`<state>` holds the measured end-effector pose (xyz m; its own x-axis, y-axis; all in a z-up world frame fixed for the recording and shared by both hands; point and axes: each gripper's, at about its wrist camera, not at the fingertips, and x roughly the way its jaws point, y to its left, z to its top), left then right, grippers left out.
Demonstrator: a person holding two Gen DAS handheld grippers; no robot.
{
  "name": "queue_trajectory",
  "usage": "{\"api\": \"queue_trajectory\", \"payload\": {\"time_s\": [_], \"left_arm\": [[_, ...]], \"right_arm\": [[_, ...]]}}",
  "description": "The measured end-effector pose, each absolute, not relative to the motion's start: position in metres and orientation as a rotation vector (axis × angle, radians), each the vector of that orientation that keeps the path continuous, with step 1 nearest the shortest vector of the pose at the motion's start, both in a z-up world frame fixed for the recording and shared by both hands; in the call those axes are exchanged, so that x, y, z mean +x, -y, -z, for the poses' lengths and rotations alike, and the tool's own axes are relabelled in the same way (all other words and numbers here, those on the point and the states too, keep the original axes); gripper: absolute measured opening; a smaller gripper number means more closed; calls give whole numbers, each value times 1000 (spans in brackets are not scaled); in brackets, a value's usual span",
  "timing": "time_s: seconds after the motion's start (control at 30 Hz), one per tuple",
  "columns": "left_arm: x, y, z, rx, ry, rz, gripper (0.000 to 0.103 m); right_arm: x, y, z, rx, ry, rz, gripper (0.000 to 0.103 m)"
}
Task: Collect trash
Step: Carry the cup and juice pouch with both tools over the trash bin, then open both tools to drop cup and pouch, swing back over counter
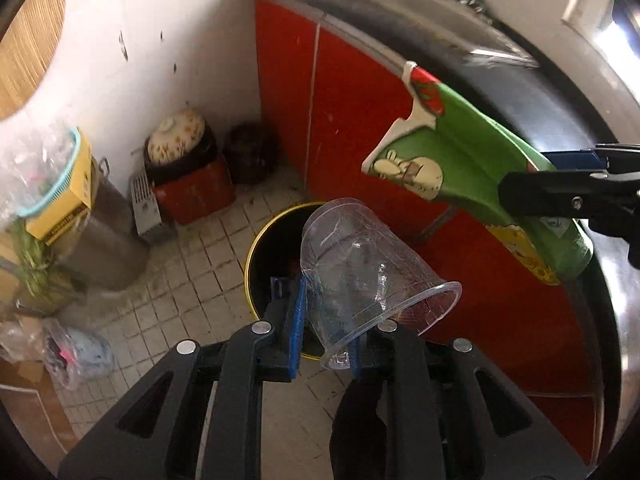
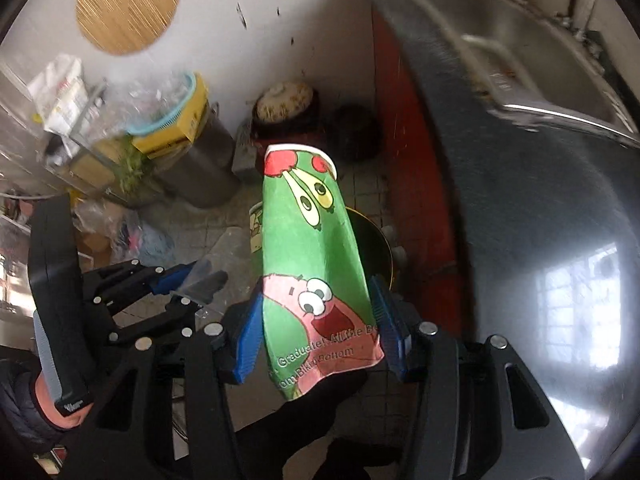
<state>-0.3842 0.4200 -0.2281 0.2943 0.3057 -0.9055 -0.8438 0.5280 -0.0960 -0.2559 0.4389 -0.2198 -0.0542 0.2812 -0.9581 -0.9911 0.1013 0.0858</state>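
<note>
My left gripper (image 1: 326, 320) is shut on a clear plastic cup (image 1: 372, 272), held tilted above a round black bin with a yellow rim (image 1: 256, 248) on the tiled floor. My right gripper (image 2: 320, 328) is shut on a squashed green paper cup with cartoon prints (image 2: 312, 240). In the left wrist view the right gripper (image 1: 560, 184) holds the green cup (image 1: 460, 152) up to the right of the bin. In the right wrist view the left gripper (image 2: 188, 280) with the clear cup (image 2: 228, 256) is at the left, and the bin (image 2: 376, 248) lies just behind the green cup.
Red cabinet doors (image 1: 352, 120) under a dark counter with a steel sink (image 2: 520, 40) run along the right. A steel pot (image 1: 108, 232), a red box (image 1: 196, 192) with a lidded pot, and plastic bags (image 1: 76, 356) crowd the left floor and wall.
</note>
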Motion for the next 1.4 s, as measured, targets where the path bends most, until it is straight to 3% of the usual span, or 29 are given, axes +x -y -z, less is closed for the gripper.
{"api": "queue_trajectory", "payload": {"time_s": [0.17, 0.23, 0.27, 0.3, 0.6, 0.83, 0.9, 1.07, 1.4], "left_arm": [[-383, -438, 253, -715, -995, -822, 19], [-380, -441, 259, -714, -1017, -820, 40], [-378, -442, 262, -710, -1025, -818, 65], [-378, -442, 263, -699, -1024, -826, 74], [-377, -437, 257, -649, -1050, -819, 75], [-343, -408, 193, -506, -1006, -761, 88], [-321, -389, 169, -448, -975, -711, 93], [-234, -320, 122, -272, -953, -478, 95], [-62, -131, 62, -15, -901, 67, 95]], "right_arm": [[-248, -462, 246, -930, -1142, -1255, 51], [-246, -471, 252, -939, -1154, -1241, 54], [-246, -474, 254, -943, -1154, -1240, 59], [-245, -476, 255, -949, -1151, -1241, 66], [-239, -466, 234, -906, -1134, -1270, 70], [-189, -385, 150, -714, -1033, -1223, 77], [-162, -342, 121, -645, -996, -1156, 79], [-93, -214, 65, -463, -957, -907, 79], [-34, 66, 15, -144, -887, -395, 79]]}}
